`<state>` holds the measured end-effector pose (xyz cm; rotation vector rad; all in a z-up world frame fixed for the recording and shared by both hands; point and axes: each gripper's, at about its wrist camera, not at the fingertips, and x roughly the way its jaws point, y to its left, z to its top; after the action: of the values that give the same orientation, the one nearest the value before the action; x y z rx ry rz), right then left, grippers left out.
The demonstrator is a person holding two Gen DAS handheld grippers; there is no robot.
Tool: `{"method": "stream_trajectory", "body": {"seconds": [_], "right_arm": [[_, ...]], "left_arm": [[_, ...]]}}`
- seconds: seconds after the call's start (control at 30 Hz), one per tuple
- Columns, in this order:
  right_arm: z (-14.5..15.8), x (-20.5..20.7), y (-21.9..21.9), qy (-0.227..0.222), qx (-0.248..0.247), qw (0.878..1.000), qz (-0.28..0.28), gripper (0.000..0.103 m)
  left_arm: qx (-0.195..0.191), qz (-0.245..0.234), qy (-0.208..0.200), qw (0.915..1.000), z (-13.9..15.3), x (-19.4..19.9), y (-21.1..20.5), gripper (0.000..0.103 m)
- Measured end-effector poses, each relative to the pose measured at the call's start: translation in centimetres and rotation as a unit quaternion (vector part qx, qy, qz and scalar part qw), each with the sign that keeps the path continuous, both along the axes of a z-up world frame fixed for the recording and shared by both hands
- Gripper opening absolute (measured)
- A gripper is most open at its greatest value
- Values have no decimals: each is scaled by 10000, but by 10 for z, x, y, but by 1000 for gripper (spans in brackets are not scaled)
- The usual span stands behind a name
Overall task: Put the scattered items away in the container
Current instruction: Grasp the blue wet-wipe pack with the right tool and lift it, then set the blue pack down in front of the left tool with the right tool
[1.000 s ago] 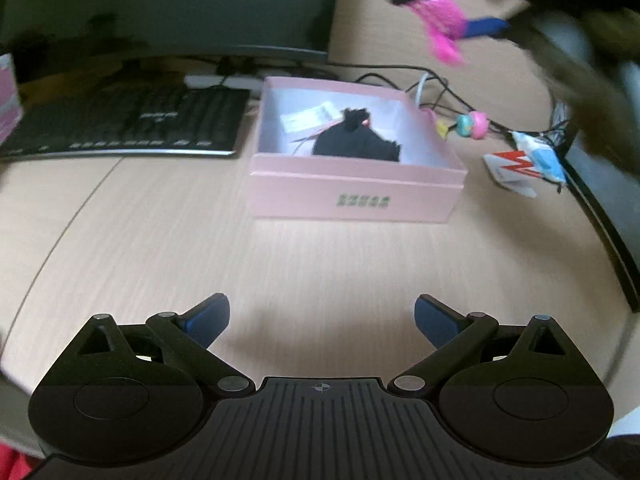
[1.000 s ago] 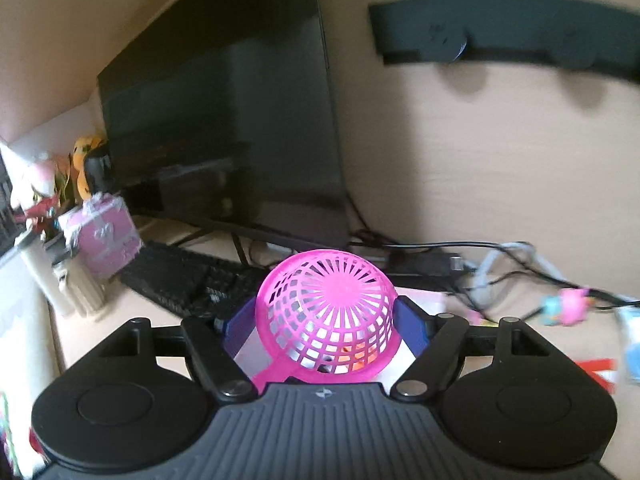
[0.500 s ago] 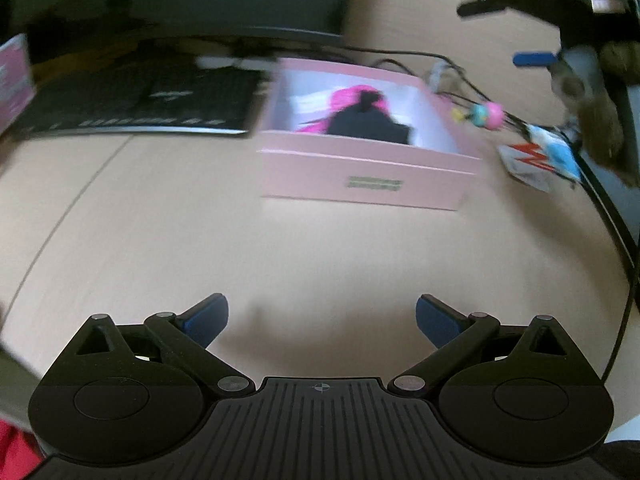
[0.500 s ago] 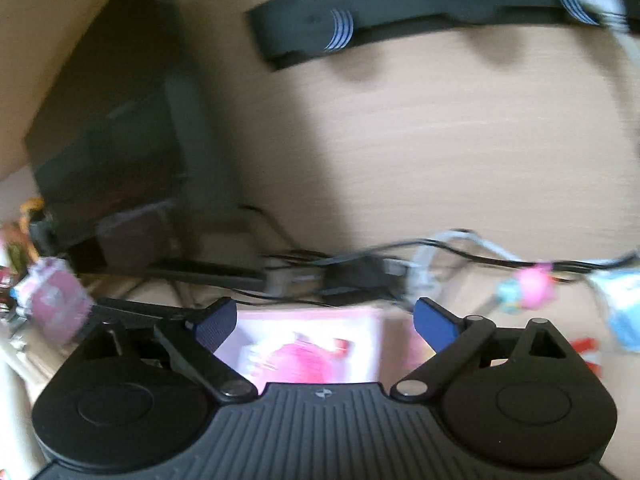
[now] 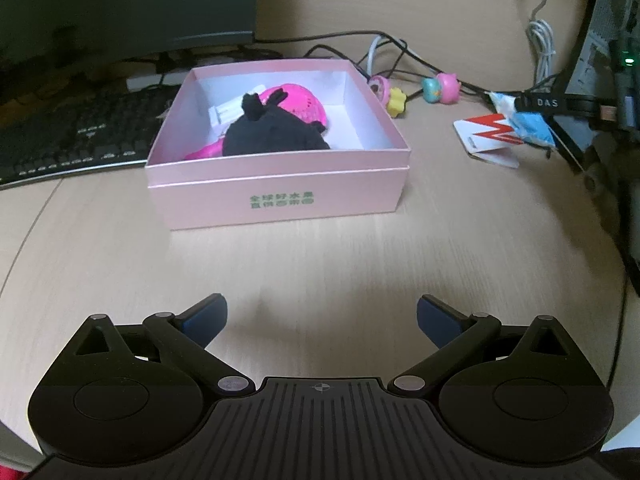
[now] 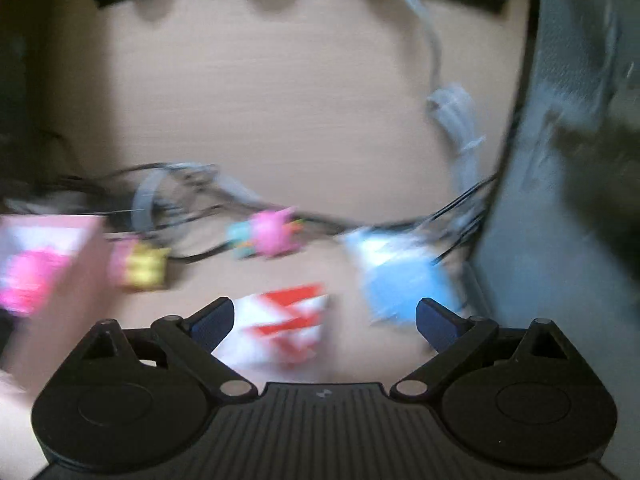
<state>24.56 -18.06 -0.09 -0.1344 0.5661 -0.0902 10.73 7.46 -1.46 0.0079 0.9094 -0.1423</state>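
Note:
The pink box [image 5: 280, 196] stands on the desk and holds a black plush [image 5: 274, 134], a pink mesh toy [image 5: 298, 104] and a white item. My left gripper [image 5: 320, 318] is open and empty, well in front of the box. My right gripper [image 6: 324, 316] is open and empty, just above a white-and-red card [image 6: 288, 324], which also shows in the left wrist view [image 5: 490, 138]. A blue packet [image 6: 400, 280], a pink-and-teal toy [image 6: 268, 234] and a yellow toy [image 6: 144, 268] lie near it; this view is blurred. The box edge [image 6: 60, 280] is at its left.
A keyboard [image 5: 72, 136] and a monitor [image 5: 120, 4] stand behind the box at left. Cables [image 5: 400, 52] run along the back wall. A dark computer case [image 5: 616, 92] borders the desk at right.
My right gripper dropped the pink mesh toy into the box, opened, and swung right toward the card and blue packet. My left gripper stayed open and drew a little closer to the box.

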Motion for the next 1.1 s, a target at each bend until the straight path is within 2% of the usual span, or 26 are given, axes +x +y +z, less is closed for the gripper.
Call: {"method": "stream_trajectory", "body": {"seconds": [0.07, 0.17, 0.2, 0.37, 0.43, 0.47, 0.5, 0.53, 0.57, 0.67, 0.77, 0.87, 0.93, 1.03, 1.1], "right_arm": [[-9, 18, -6, -166, -340, 9990, -231, 97], [-26, 53, -19, -49, -483, 9975, -519, 90], [-32, 63, -23, 22, -465, 9972, -585, 87], [-58, 90, -37, 240, -439, 9954, -823, 87], [-65, 98, -45, 410, -287, 9953, -825, 87], [-67, 99, -49, 492, -123, 9953, -819, 85], [-69, 99, -52, 532, 36, 9952, -823, 78], [-70, 97, -53, 540, 60, 9950, -839, 73], [-71, 94, -51, 540, -17, 9950, -840, 62], [-66, 79, -47, 545, 68, 9961, -689, 56], [-51, 56, -46, 408, 339, 9965, -650, 55], [-23, 24, -51, 102, 844, 9939, -706, 55], [-4, 0, -52, -129, 1010, 9920, -747, 55], [19, -41, -45, -278, 1197, 9916, -401, 55], [25, -68, -33, -168, 1203, 9926, 9, 55]], "left_arm": [[37, 17, 51, 10000, -1, 0, -2, 103], [106, 93, 126, 9998, -1, -6, -3, 103], [133, 134, 147, 9997, -1, -8, -2, 103], [238, 431, 272, 9984, -1, -22, 6, 103], [248, 548, 326, 9977, -2, -27, 11, 103], [246, 593, 341, 9974, -2, -29, 13, 103], [238, 618, 349, 9972, -2, -30, 14, 103], [228, 633, 351, 9971, -2, -32, 15, 103], [213, 633, 345, 9972, -2, -33, 15, 103], [167, 520, 289, 9981, 1, -35, 13, 103], [112, 338, 228, 9991, 3, -33, 7, 103], [65, 120, 167, 9998, 4, -29, -1, 103], [8, -36, 117, 9999, 5, -27, -6, 103], [-67, -247, 68, 9996, 5, -22, -13, 103], [-93, -366, 75, 9993, 4, -19, -18, 103]]}}
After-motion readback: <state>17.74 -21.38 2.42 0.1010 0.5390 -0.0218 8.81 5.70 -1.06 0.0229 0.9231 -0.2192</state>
